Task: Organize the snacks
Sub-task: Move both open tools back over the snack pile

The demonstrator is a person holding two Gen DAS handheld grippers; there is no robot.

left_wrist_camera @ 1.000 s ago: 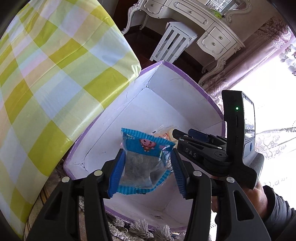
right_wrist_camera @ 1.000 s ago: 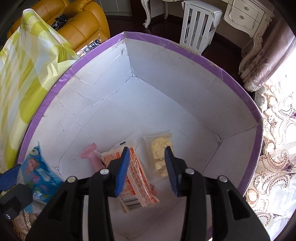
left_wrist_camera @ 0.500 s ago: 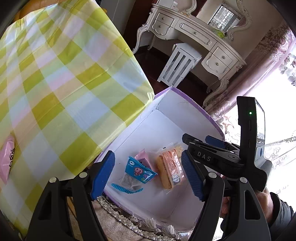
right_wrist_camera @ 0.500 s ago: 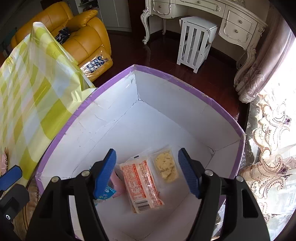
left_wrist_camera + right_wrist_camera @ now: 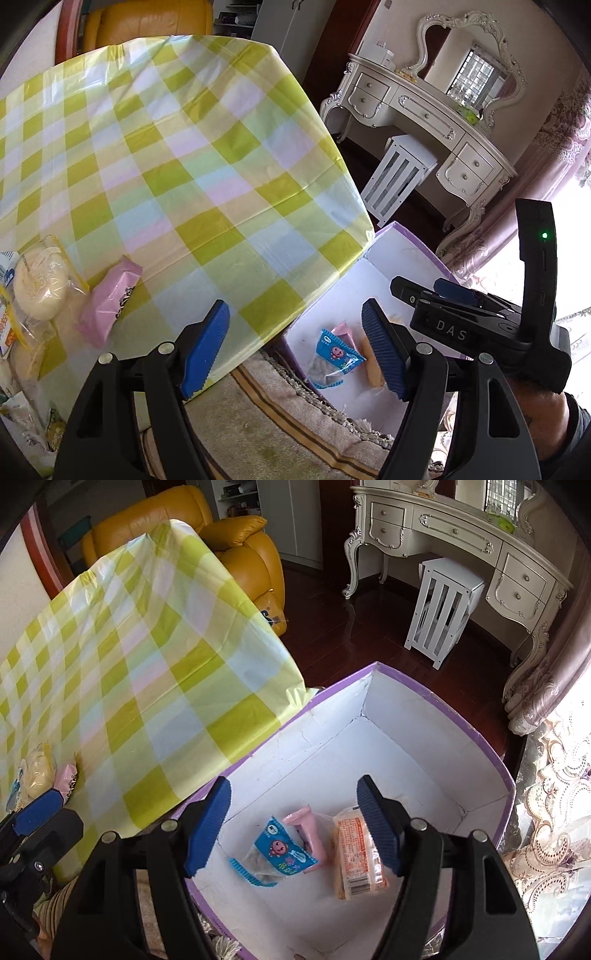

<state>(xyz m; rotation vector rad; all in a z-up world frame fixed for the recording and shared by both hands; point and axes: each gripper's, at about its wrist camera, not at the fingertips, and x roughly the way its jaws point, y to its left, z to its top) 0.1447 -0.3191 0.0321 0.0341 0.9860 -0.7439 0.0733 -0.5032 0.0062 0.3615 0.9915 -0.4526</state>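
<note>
While both tools hung over the gap between table and box, neither held anything: left gripper [image 5: 295, 347] had its blue pads wide apart and empty, above the table's near-right edge, and right gripper [image 5: 293, 825] was likewise spread wide and empty, above the box's near side. White box [image 5: 424, 746] with purple rim sat on the floor rug just beside the table's right edge, the checked tablecloth [image 5: 177, 155] overhanging the box's left wall. Inside, on the box floor toward its near-left corner: blue snack packet [image 5: 280, 853] with cartoon face, lying flat; pink packet [image 5: 308, 829] touching and partly under it on the right; orange-printed packet [image 5: 356, 853] just beside that, barcode end toward the near wall. Pale item behind the orange one was mostly hidden by the right pad, couldn't identify. Left wrist view showed the same blue packet [image 5: 334, 354] in the box, between its pads. Snacks on the table, near its left edge: pink wrapped bar [image 5: 110, 302], and just to its left a clear-bagged round bun [image 5: 40, 288]; more packets at the left edge, cropped, unreadable. Right gripper's body [image 5: 476, 325] appeared in the left view over the box's right side, held by a hand [image 5: 532, 402].
</note>
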